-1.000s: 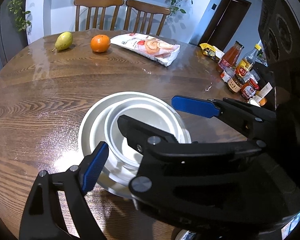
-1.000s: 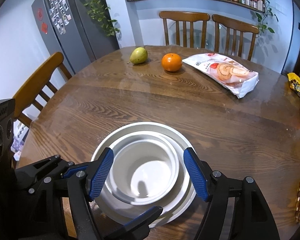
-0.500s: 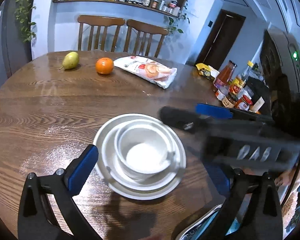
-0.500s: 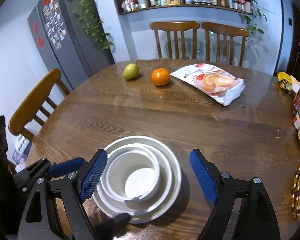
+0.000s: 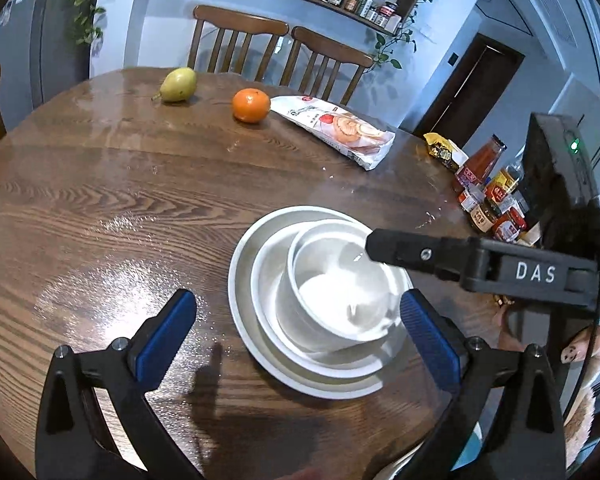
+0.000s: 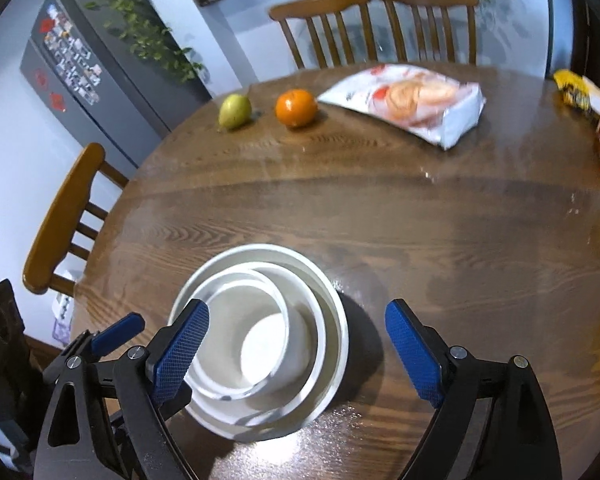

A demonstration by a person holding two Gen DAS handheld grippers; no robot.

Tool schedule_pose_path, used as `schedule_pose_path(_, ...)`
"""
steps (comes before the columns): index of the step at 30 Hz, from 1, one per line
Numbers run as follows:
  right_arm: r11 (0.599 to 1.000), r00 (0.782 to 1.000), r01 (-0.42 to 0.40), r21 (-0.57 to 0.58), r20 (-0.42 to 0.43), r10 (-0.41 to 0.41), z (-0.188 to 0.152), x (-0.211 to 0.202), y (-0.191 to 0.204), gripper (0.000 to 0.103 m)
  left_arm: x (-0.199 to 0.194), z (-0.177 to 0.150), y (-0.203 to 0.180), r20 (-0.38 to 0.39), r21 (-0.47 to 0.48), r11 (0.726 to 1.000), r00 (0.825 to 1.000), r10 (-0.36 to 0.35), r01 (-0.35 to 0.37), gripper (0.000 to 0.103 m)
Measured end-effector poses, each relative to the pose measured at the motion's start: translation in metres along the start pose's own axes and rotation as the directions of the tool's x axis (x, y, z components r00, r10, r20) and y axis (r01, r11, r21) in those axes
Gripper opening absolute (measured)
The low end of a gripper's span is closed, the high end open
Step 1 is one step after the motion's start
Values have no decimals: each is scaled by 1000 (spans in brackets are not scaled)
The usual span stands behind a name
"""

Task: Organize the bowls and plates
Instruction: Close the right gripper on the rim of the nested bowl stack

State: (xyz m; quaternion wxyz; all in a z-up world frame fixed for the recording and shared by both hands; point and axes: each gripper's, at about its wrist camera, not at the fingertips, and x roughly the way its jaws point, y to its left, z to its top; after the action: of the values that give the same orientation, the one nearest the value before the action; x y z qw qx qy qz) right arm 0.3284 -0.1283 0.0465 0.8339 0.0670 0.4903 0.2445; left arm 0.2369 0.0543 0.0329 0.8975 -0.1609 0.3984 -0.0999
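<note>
On the far left of the tabletop a pear lies near the far edge, with an orange just beside it and a bag of rolls further right. Nearer to me sits the white stack: a small bowl nested in a wider bowl, both resting on a plate.

My left fingers are spread fully wide and grasp nothing; the stack lies between and just beyond their blue pads, with the right pad close to the bowl's rim, and I cannot tell whether it touches.

My right fingers are opening, and nothing is gripped: the left pad hangs over the stack's near rim, the right pad stands well clear over bare wood.

At the far right, bottles and jars crowd the table's edge.
</note>
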Motion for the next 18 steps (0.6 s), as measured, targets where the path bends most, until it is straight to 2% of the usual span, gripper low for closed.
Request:
schedule_pose_path(6,996,995,-75,51,-62,78,-3,16,-6,90,19,-6,-4,-50,-5,1000,999,-10,10,101)
schedule_pose_path(14,990,989,-111,88,-87,119,-6,27,-9,90,25,-8,-3,-50,-45,996,996,-74,71,102)
schedule_pose_path(18,986,984,-138,95,-101,147,-7,32,-8,90,26,-8,-4,-38,-70,995,996,-78,75,102)
